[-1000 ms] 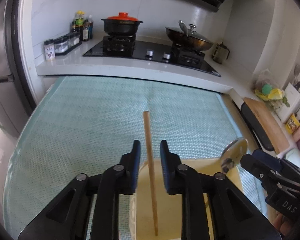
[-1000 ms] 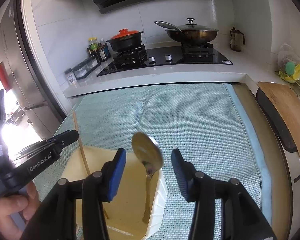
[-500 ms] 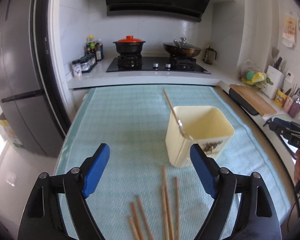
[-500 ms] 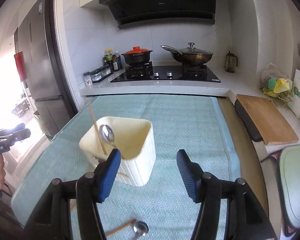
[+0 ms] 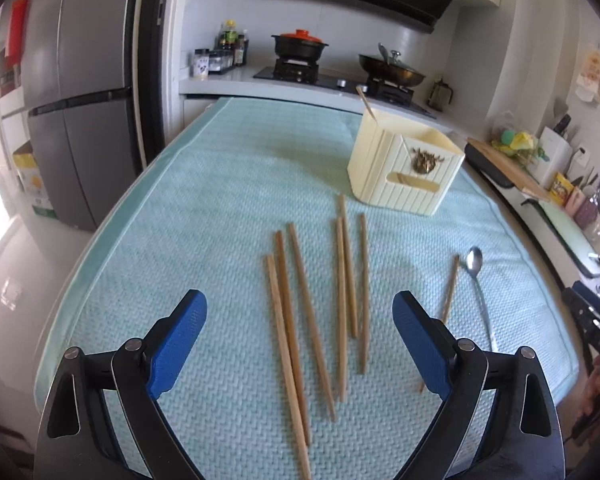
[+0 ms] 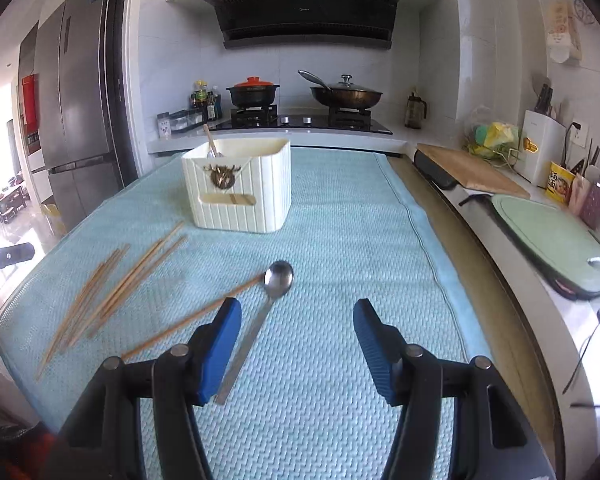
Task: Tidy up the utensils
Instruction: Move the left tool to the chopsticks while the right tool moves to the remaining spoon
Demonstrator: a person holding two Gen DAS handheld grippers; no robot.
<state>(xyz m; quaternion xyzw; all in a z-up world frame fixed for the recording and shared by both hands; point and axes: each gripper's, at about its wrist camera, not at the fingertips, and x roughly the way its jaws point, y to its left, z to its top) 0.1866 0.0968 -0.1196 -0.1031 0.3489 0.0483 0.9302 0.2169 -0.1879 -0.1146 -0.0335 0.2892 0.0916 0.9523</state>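
Note:
A cream utensil holder (image 5: 404,164) (image 6: 240,188) stands on the teal mat (image 5: 220,220), with one chopstick (image 5: 366,100) and a spoon bowl (image 6: 212,154) sticking out of it. Several wooden chopsticks (image 5: 342,280) (image 6: 112,280) lie loose on the mat. My left gripper (image 5: 298,300) hovers over them, its jaws opening wide and gripping nothing. A metal spoon (image 6: 278,276) (image 5: 476,280) lies beside a single chopstick (image 6: 204,312). My right gripper (image 6: 297,304) stands open just behind the spoon's bowl, its left finger (image 6: 220,344) over the handle, holding nothing.
A grey fridge (image 5: 80,100) stands to the left of the table. Behind it runs the counter with the stove and two pots (image 6: 300,120). Along the right side are a wooden cutting board (image 6: 468,168), a green board (image 6: 548,236) and small counter items.
Both grippers have drawn back from above the holder toward the near edge. A chopstick and a spoon now stand in the holder. The left jaws have spread wide.

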